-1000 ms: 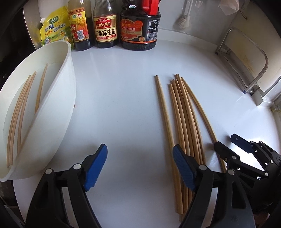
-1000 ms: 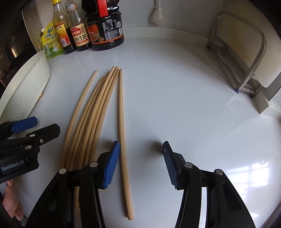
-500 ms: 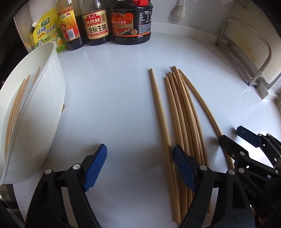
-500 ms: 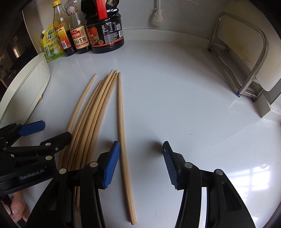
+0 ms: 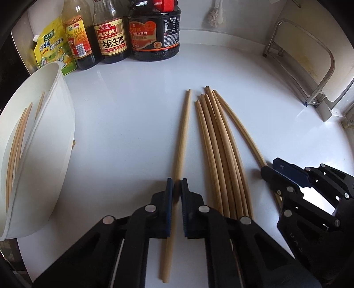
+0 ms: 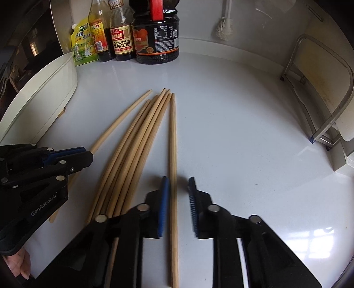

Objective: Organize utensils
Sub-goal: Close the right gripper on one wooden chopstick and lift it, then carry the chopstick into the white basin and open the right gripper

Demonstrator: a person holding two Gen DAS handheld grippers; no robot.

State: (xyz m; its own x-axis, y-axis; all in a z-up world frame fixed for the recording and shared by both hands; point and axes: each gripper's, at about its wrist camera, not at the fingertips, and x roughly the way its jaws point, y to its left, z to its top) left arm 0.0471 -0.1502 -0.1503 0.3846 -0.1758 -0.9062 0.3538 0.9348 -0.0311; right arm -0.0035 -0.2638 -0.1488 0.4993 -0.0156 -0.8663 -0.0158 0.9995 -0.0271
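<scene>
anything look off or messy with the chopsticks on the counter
Nothing spilled or broken. The loose chopsticks lie in a fanned, uneven bundle on the counter, while a few already sit in the white tray. One separated chopstick lies between the left tongs.

Pale wooden chopsticks (image 5: 212, 141): approx. 7 are counted on the counter, i.e. 1 lying apart on the left, 1 curved one on the right and approx. 5 bunched between; overlap in the bunch keeps the no. from being fixed exactly. 3 more are seen inside the white plastic tray (image 5: 62, 124), of which 1 is counted.

At the back, 3 sauce containers are counted: 1 slim amber bottle w/ red label (image 5: 76, 42), 1 dark glass bottle w/ yellow label (image 5: 111, 37), 1 squat dark jug w/ red handle (image 5: 154, 33). Also counted: 1 yellow-green pouch (image 5: 49, 48), 1 white brush (image 5: 215, 18), 1 bent metal-tube rack (image 5: 320, 73).
</scene>
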